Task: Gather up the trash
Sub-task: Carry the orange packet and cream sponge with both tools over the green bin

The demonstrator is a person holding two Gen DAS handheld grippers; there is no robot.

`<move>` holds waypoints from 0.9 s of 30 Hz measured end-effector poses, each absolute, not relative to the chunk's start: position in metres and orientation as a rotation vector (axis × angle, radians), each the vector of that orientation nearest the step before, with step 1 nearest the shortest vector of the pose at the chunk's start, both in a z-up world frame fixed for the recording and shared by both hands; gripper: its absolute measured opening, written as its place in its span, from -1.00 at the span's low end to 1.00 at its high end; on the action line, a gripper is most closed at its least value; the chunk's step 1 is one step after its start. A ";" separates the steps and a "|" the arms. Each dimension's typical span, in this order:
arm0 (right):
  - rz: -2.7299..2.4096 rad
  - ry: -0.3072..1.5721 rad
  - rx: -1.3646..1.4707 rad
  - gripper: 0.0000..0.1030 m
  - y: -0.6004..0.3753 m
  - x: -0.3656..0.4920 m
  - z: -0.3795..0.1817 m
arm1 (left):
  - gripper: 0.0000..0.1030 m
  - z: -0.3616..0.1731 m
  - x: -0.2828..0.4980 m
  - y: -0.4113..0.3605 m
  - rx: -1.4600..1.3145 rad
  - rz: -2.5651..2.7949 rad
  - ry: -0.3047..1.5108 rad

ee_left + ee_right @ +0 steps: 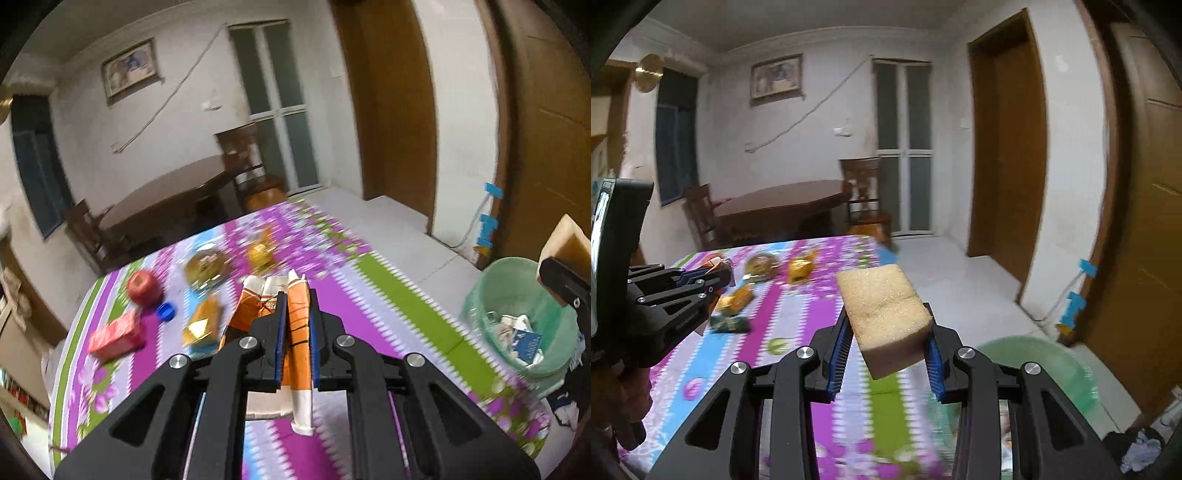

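Note:
My left gripper (297, 295) is shut on a flattened orange and white carton (299, 343) and holds it above the flowered tablecloth (369, 310). It also shows at the left of the right wrist view (724, 277). My right gripper (886, 332) is shut on a yellow sponge (886, 317), held above the table's right edge; the sponge shows in the left wrist view (565, 243) over the green trash bin (517, 314). The bin holds crumpled paper and wrappers and also shows in the right wrist view (1045, 365).
On the table lie a red apple (144, 287), a blue cap (165, 312), a red box (116, 338), gold wrappers (203, 325) and a round foil dish (205, 267). A dark dining table (783, 206) with chairs stands behind. Wooden doors are at the right.

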State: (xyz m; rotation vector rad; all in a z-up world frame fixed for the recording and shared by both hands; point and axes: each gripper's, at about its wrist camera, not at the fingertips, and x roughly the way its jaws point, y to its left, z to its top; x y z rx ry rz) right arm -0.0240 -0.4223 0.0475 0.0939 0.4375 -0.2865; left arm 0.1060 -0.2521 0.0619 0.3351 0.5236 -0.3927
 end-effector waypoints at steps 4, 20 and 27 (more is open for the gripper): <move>-0.368 0.449 0.091 -0.28 -0.461 -0.039 0.050 | -0.82 0.063 0.097 -0.299 0.380 -0.469 0.504; -0.568 0.618 0.172 -0.28 -0.622 -0.095 0.038 | -0.82 0.031 0.082 -0.453 0.508 -0.897 0.581; -0.541 0.717 0.255 -0.28 -0.657 -0.094 0.016 | -0.82 -0.003 0.089 -0.490 0.540 -1.069 0.727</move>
